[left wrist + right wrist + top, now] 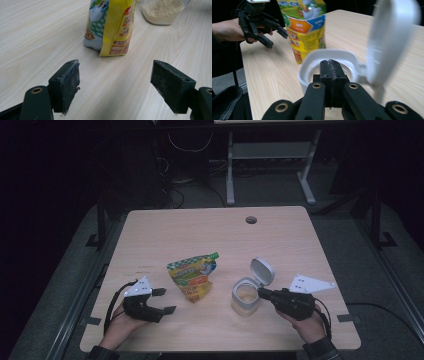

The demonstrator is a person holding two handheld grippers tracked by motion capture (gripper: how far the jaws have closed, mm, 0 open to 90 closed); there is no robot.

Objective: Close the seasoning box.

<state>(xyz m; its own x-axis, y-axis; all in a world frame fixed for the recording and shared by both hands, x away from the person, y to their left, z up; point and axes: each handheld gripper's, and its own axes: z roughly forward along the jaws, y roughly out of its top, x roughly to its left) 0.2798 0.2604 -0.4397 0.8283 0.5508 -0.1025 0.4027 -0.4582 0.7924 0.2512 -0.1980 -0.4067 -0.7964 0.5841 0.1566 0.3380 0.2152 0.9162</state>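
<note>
1. Two grippers are working: the left gripper (164,300), jaws spread and empty, is sitting just short of the pouch (194,275) standing mid-table.
2. The right gripper (262,293), jaws pressed together, is hovering at the open jar (245,301); it is best centring the pouch before squeezing.

A yellow-green printed pouch (193,276) stands upright near the middle of the table (210,227), a green spout at its top corner, its base slightly crumpled. Just to its right, apart from it, sits a clear square jar (245,298) partly filled with pale grains, its white hinged lid (262,269) flipped open and standing up behind the mouth
</note>
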